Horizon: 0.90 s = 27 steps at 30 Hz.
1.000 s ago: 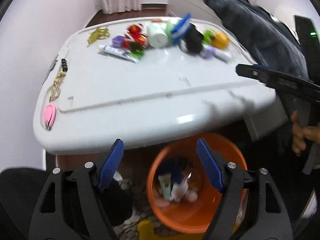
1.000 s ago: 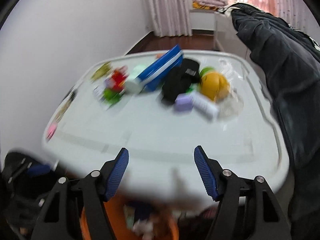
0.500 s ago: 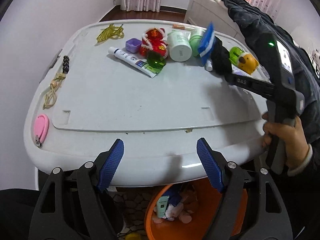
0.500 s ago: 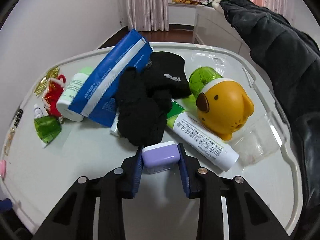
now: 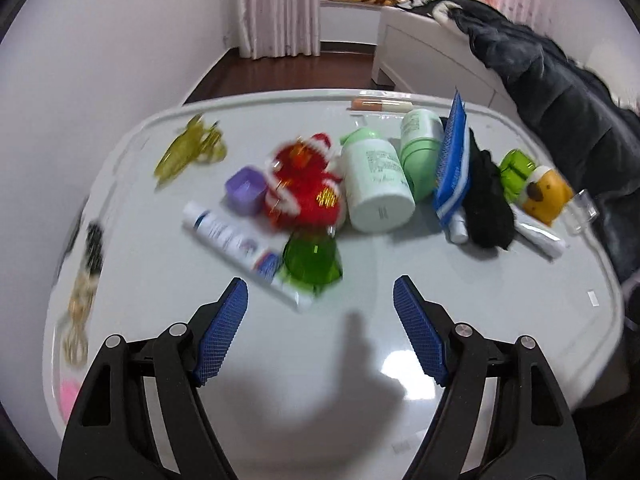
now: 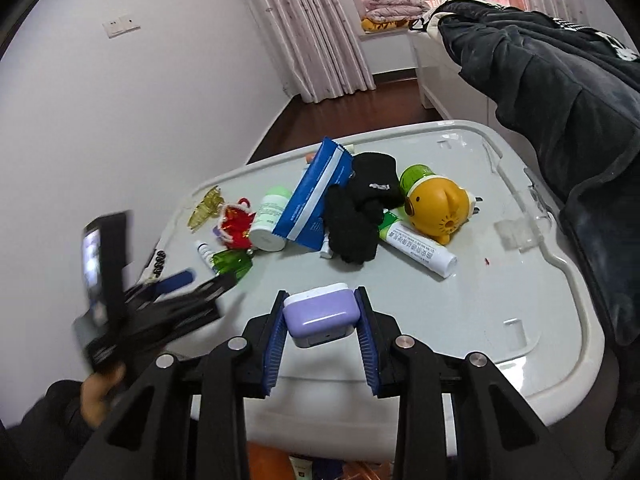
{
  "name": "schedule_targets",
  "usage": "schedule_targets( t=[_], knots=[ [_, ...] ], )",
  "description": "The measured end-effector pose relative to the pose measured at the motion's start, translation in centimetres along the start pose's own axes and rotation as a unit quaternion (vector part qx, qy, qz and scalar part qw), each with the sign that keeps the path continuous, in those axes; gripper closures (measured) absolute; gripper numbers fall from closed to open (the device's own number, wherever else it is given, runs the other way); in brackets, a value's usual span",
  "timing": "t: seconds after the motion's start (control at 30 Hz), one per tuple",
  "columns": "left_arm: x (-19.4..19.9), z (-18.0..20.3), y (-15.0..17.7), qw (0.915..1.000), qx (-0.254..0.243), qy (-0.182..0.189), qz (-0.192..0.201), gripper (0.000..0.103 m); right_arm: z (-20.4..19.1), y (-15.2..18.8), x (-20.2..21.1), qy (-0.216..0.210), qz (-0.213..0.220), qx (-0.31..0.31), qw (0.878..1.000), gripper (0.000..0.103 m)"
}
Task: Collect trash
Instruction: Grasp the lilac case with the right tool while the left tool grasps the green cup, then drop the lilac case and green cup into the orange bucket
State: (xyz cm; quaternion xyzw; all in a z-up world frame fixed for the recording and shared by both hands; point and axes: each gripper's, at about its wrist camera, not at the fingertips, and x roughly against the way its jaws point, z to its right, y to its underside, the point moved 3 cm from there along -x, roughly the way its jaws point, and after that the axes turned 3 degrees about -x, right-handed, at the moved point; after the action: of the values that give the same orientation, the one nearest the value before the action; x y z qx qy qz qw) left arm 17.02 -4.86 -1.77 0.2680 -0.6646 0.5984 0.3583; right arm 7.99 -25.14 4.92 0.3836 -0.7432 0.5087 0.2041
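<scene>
Right gripper (image 6: 320, 320) pinching small lilac plastic case (image 6: 319, 315); left gripper (image 5: 320, 330) spread wide at twelve o'clock toward green translucent bottle (image 5: 312, 260). Smooth case could slip before reaching orange bin (image 6: 280, 462).

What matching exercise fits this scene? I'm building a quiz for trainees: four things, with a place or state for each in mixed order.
Things:
1. purple case
2. left hand-held gripper
3. yellow animal toy
4. blue packet

States:
A. open, holding nothing
B. clamped in the right hand-held gripper
C. propped against the white bottle
D. standing beside the black glove

Pairs: 1-B, 2-A, 3-D, 4-C
</scene>
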Motion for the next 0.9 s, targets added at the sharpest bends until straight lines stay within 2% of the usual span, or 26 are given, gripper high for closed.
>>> schedule_targets(
  t=[0.13,0.17,0.23,0.43,0.57,0.77,0.9],
  knots=[
    [-2.8,0.5,-0.5,0.9996,-0.024,-0.006,-0.011,0.030,0.7,0.0,-0.8,0.000,-0.002,-0.002,1.000,0.070],
    [-3.1,0.7,-0.6,0.9993,-0.033,-0.008,-0.014,0.036,0.9,0.1,-0.9,0.000,-0.004,-0.004,1.000,0.070],
    [-2.8,1.3,-1.1,0.9987,-0.042,0.027,-0.008,0.067,1.2,0.2,-1.4,-0.003,-0.011,-0.014,1.000,0.070],
    [-2.3,1.5,-0.3,0.9985,-0.046,0.028,-0.004,0.068,0.9,0.5,-1.8,-0.002,-0.014,-0.011,1.000,0.070],
    [-0.6,0.8,0.1,0.9986,-0.026,0.045,-0.003,0.068,0.8,0.6,-1.6,-0.004,-0.011,-0.010,1.000,0.070],
    [6.4,1.2,2.1,0.9973,-0.019,0.066,0.026,0.068,-0.4,1.2,-0.2,-0.009,-0.006,0.009,1.000,0.070],
    [11.6,1.4,5.3,0.9961,-0.012,0.080,0.037,0.068,-1.8,4.0,2.3,-0.010,-0.010,0.034,0.999,0.070]
  ],
)
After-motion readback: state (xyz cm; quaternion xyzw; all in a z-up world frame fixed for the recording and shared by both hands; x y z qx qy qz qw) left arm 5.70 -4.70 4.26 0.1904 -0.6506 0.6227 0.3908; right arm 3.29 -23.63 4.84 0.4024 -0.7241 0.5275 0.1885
